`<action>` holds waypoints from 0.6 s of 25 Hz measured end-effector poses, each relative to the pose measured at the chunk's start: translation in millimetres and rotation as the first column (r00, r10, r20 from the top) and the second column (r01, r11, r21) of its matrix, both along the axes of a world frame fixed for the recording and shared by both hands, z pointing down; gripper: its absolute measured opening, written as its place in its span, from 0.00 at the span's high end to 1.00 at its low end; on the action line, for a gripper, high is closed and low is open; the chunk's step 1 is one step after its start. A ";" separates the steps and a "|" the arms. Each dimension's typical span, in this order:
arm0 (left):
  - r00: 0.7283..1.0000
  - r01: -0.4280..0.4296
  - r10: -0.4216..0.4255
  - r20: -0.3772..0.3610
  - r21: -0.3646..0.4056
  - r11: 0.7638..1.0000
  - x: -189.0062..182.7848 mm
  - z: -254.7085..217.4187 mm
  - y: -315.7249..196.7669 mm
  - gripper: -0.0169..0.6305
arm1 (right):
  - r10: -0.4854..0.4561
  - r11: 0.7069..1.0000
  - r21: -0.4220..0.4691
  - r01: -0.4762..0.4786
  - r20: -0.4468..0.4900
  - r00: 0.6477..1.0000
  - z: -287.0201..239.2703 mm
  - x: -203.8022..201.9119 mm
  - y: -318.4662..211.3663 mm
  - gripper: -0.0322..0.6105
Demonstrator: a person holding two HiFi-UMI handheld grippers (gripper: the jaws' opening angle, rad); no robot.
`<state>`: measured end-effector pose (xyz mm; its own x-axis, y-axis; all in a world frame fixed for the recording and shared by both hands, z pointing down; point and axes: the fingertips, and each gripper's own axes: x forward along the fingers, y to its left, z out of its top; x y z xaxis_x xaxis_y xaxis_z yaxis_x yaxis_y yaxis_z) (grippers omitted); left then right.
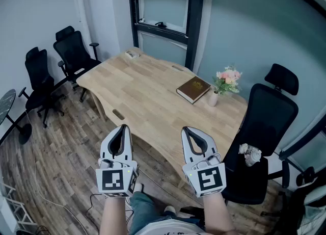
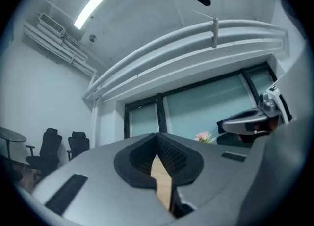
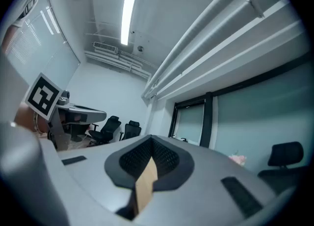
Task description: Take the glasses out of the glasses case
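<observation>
My left gripper (image 1: pixel 124 127) and right gripper (image 1: pixel 186 130) are held up side by side in front of me, short of the wooden table's (image 1: pixel 147 96) near edge. Both are shut with nothing between the jaws. In the left gripper view the jaw tips (image 2: pixel 158 138) meet, with a sliver of tabletop showing below them. The right gripper view shows the same at its tips (image 3: pixel 149 140). A small pale object (image 1: pixel 132 53) lies at the table's far left corner; I cannot tell whether it is the glasses case. No glasses show in any view.
A brown book (image 1: pixel 193 89) and a small vase of pink flowers (image 1: pixel 225 83) sit at the table's right side. Black office chairs stand at the left (image 1: pixel 75 53) and right (image 1: pixel 265 127); the right one has a white crumpled thing (image 1: pixel 249 153) on its seat.
</observation>
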<state>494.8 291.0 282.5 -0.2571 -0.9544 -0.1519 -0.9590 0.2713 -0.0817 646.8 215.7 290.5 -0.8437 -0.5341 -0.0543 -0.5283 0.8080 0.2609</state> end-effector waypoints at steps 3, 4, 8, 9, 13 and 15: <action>0.999 0.027 -0.027 0.022 0.010 1.000 -5.9 -0.4 4.8 0.95 | -0.010 1.000 0.013 0.010 -0.003 1.000 -0.1 -1.4 -2.4 0.94; 0.999 0.032 -0.032 0.027 0.013 0.999 -8.1 -1.2 5.0 0.95 | -0.011 1.000 0.012 0.011 0.002 1.000 -0.5 -2.1 -4.1 0.94; 0.997 0.039 -0.040 0.070 0.010 0.999 -21.6 -5.8 3.7 0.95 | 0.010 1.000 -0.016 -0.009 0.039 0.999 -5.9 -6.2 -15.4 0.94; 0.996 0.042 -0.043 0.081 0.007 0.999 -27.1 -6.4 3.8 0.95 | 0.016 1.000 -0.022 -0.015 0.045 0.999 -7.1 -9.7 -17.8 0.94; 0.994 0.064 -0.062 0.093 -0.019 0.998 -61.9 -2.0 1.9 0.95 | 0.024 0.999 -0.043 -0.022 0.046 0.999 -2.7 -40.2 -25.6 0.94; 0.995 0.061 -0.059 0.081 -0.024 0.998 -85.1 1.3 -1.6 0.95 | 0.017 0.998 -0.056 -0.014 0.049 0.999 0.1 -64.4 -29.0 0.94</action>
